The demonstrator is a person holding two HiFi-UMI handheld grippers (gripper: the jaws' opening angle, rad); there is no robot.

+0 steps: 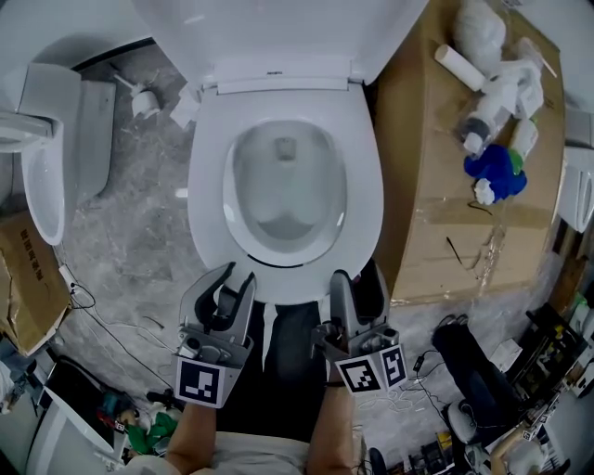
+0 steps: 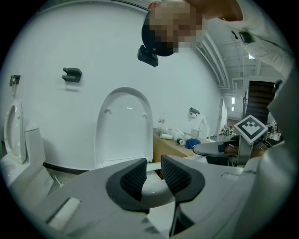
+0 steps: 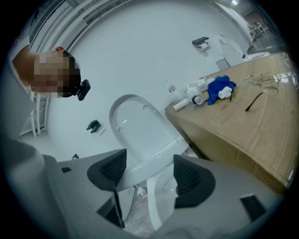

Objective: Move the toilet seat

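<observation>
The white toilet seat (image 1: 209, 195) lies over the bowl, with the lid (image 1: 278, 28) standing up behind it. Both grippers are at the seat's front edge. My left gripper (image 1: 237, 276) touches the front left rim. In the left gripper view its jaws (image 2: 154, 175) stand close together with a narrow gap, the white seat (image 2: 154, 189) showing just behind and below them and the lid (image 2: 124, 126) beyond. My right gripper (image 1: 355, 278) is at the front right, jaws wide (image 3: 149, 175). A band of the seat (image 3: 163, 161) runs across between its pads.
A big cardboard box (image 1: 445, 204) stands close on the right, with bottles (image 1: 492, 93) and a blue cloth (image 1: 497, 172) on top. Another toilet (image 1: 46, 158) is on the left. Cables and clutter (image 1: 483, 371) cover the floor near the person's legs (image 1: 288, 343).
</observation>
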